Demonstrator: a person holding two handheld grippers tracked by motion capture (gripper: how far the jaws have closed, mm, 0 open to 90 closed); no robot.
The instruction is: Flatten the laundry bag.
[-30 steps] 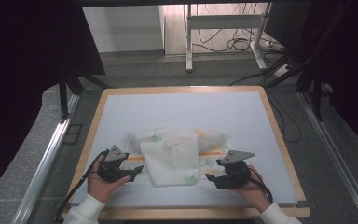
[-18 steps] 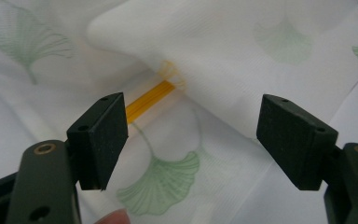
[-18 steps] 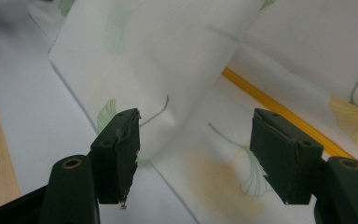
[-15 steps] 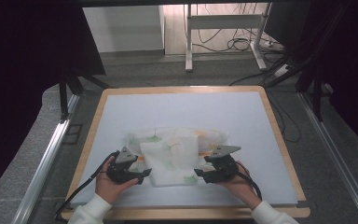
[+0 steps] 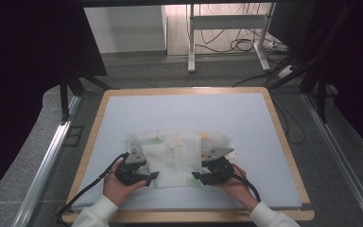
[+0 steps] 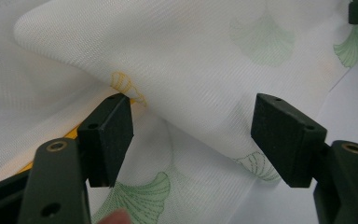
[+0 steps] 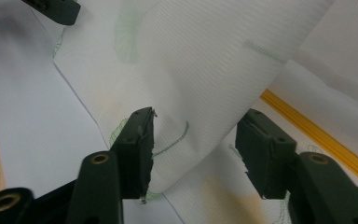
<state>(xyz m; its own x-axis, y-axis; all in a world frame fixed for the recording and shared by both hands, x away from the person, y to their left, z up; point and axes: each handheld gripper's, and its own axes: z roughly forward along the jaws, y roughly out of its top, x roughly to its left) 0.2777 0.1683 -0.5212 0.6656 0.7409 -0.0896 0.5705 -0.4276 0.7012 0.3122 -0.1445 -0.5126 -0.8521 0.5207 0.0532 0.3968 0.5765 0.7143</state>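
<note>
A white cloth [image 5: 175, 151] printed with green leaves and edged in yellow lies folded on the pale mat [image 5: 184, 111], near the front. My left gripper [image 5: 149, 176] is at the left edge of the cloth's top layer, my right gripper [image 5: 197, 176] at its right edge. In the left gripper view my left gripper [image 6: 193, 140] is open, with a raised fold of cloth [image 6: 182, 70] between the jaws. The right gripper view shows my right gripper [image 7: 196, 144] open around a rounded fold [image 7: 214, 70], with a yellow trim [image 7: 317, 133] beyond it.
A wooden rim [image 5: 94, 137] frames the mat. Bare mat stretches behind the cloth and to both sides. Beyond the table are a metal stand [image 5: 227, 21] and floor cables [image 5: 246, 45]. A cable [image 5: 92, 187] trails from the left gripper over the front edge.
Both grippers have slid inward from the cloth's sides, and their open jaws now straddle the edges of the folded top layer. The cloth itself has barely shifted.
</note>
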